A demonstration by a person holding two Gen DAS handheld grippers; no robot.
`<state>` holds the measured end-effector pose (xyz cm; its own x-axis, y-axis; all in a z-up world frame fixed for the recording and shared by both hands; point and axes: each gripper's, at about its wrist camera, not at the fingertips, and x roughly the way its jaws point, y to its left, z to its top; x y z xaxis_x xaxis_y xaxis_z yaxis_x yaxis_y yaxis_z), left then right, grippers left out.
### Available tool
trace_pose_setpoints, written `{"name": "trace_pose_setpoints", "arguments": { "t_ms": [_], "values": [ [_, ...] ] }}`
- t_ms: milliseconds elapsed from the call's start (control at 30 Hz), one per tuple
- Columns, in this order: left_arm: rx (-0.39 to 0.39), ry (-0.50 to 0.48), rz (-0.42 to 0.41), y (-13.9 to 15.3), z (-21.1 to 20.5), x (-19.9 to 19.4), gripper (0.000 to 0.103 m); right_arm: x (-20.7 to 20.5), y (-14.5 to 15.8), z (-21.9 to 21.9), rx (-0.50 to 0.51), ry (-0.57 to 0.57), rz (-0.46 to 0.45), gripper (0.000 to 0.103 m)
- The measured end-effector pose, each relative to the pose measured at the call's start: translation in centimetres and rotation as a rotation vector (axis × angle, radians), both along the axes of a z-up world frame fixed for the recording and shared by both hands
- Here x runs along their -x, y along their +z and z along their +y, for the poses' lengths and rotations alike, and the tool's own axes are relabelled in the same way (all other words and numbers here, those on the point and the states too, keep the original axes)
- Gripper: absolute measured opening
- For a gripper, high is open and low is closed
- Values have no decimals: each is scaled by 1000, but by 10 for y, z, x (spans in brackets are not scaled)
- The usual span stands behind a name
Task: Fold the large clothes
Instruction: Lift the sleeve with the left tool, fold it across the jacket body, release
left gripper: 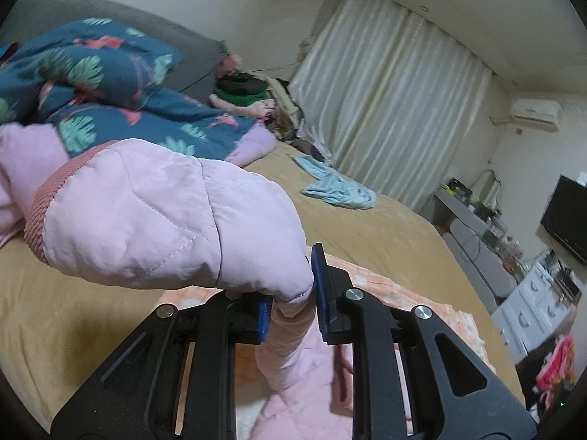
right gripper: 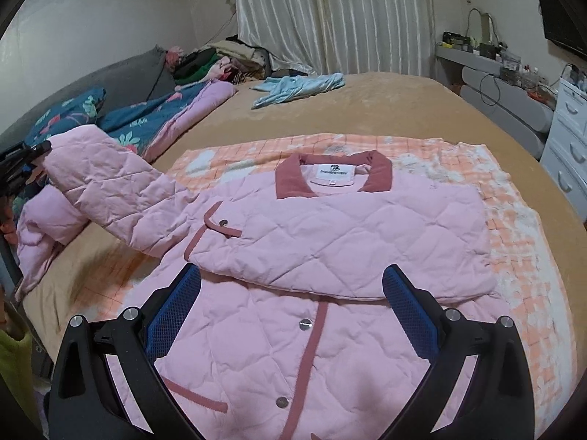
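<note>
The pink quilted jacket (right gripper: 330,256) lay on the bed (right gripper: 422,110), one sleeve already folded across. The left fingers (left gripper: 291,304) pinched the other sleeve (left gripper: 165,220), lifted. The right fingers (right gripper: 293,311) hung open above it.

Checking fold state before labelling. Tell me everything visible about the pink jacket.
The jacket is pale pink, diamond-quilted and looks padded, with a darker rose collar, rose piping and metal snaps. It lies front up on an orange checked blanket on the bed, one sleeve already folded across the chest. The other sleeve, with a ribbed rose cuff, is lifted off the bed, pinched in the left tool. The right tool hovers open over the front.
</note>
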<state>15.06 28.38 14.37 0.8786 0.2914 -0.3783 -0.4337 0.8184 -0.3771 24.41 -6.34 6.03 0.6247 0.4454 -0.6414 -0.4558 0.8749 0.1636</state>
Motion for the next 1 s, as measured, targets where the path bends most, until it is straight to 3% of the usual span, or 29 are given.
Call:
{"name": "trace_pose_setpoints", "arguments": {
  "t_ms": [500, 1000],
  "values": [
    [-103, -101, 32, 25, -75, -34, 11, 9, 7, -69, -61, -76, -13, 99],
    [-179, -218, 94, 10, -145, -80, 10, 12, -4, -127, -57, -192, -18, 99]
  ]
}}
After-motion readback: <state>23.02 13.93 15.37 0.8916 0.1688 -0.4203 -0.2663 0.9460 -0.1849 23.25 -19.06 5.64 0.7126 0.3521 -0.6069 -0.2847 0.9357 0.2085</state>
